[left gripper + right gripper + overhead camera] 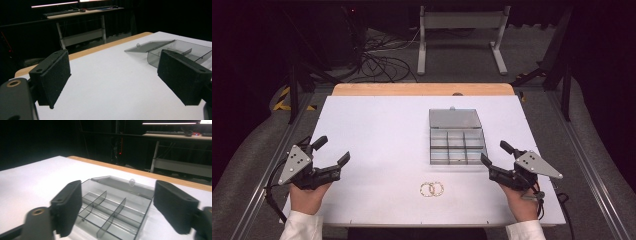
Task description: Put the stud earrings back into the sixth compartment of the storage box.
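A clear grey compartment box (457,145) lies open on the white table (377,130), its lid (454,118) flat behind it. Two gold rings (432,189) lie side by side on the table in front of the box. My left gripper (332,150) hovers open at the table's left edge with nothing between its jaws; the left gripper view shows the box (183,51) off to the right. My right gripper (496,152) is open just right of the box, pointing at it. In the right gripper view the divided box (112,210) sits between the jaws, empty.
A wooden strip (422,89) borders the table's far edge. Beyond it stand a white metal frame (462,35) and a tangle of black cables (377,60) on the floor. Metal rails (582,165) run along both sides of the table.
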